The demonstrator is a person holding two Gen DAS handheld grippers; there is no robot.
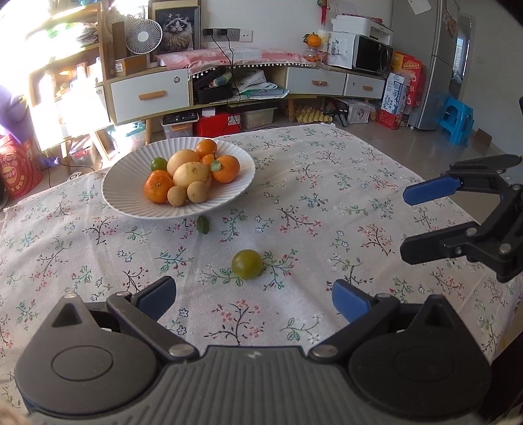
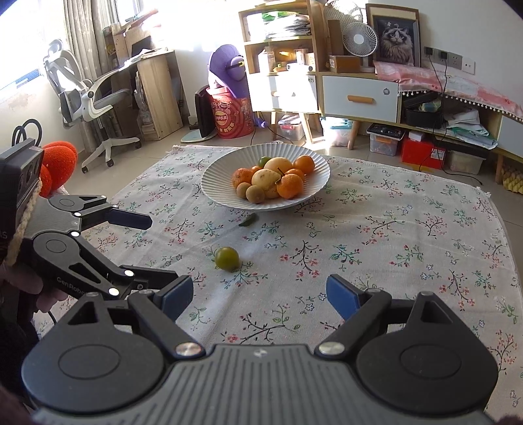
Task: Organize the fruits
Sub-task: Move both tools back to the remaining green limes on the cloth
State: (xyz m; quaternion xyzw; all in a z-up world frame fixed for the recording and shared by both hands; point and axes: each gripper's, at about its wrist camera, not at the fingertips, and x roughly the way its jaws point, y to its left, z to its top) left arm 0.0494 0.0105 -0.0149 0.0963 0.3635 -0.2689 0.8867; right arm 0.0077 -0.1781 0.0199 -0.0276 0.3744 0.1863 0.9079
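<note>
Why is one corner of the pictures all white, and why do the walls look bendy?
Left wrist view: sunlight washes out the shelf at upper left; the cabinet curves from the fisheye lens. Right wrist view: window glare whitens the upper left; the plate stays sharp.

Sun floods my window (image 2: 19, 49) past the office chair (image 2: 88, 94); a sideboard (image 1: 228, 81) lines the white wall (image 1: 278, 19), fridge (image 1: 431, 62) on tiled floor (image 1: 483, 137).
</note>
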